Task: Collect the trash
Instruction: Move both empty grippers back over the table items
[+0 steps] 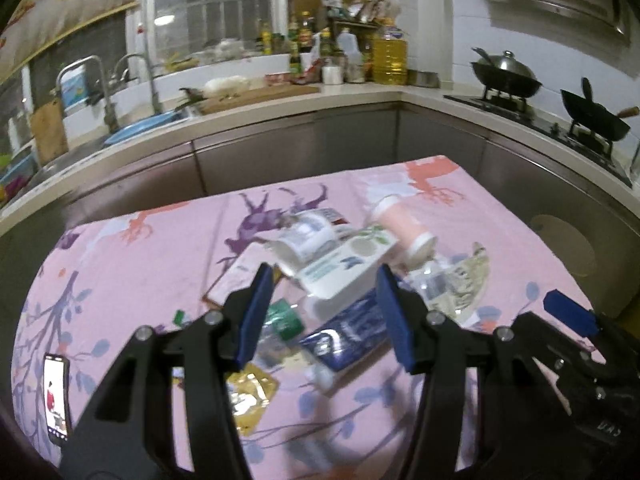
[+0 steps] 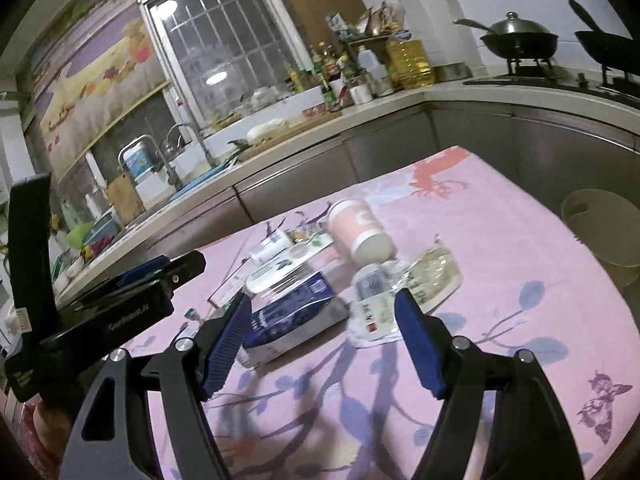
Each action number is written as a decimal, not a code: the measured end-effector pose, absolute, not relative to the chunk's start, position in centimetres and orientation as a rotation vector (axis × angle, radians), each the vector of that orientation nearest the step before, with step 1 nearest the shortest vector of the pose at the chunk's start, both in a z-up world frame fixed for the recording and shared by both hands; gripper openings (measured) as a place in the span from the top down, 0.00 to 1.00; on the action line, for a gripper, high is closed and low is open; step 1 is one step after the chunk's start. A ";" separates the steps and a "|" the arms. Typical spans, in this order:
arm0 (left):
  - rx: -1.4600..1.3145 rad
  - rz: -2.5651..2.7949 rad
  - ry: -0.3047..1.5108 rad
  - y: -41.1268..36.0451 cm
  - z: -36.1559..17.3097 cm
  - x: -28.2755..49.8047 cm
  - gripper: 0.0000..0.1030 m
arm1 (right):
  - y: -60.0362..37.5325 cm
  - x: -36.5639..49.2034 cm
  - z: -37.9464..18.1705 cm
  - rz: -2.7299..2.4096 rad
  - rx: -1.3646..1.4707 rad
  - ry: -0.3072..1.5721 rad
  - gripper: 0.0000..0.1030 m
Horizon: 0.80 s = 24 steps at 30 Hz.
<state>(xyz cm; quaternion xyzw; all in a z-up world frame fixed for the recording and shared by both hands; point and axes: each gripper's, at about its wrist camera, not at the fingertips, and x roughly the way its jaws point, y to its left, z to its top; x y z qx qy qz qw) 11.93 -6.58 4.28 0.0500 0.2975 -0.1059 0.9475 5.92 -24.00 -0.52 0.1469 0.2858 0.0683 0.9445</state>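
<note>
Matt pink printed cloth (image 1: 140, 264) under the claws, glossy blue plastic packet (image 2: 296, 316) between them, crinkled clear plastic bottle (image 2: 372, 300) ahead, smooth pink paper cup (image 2: 360, 232) beyond, shiny metal wok lid (image 1: 506, 62) far right.

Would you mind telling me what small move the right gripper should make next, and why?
Probably ease the right gripper forward and down onto the clear plastic bottle. Its jaws stand open and empty, and the bottle lies on the pink cloth just ahead of them, at the near edge of the trash pile.
</note>
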 end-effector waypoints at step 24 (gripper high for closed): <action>0.051 -0.094 0.632 -0.5 2.5 14.2 0.50 | -19.8 8.2 -2.1 0.183 0.250 0.653 0.31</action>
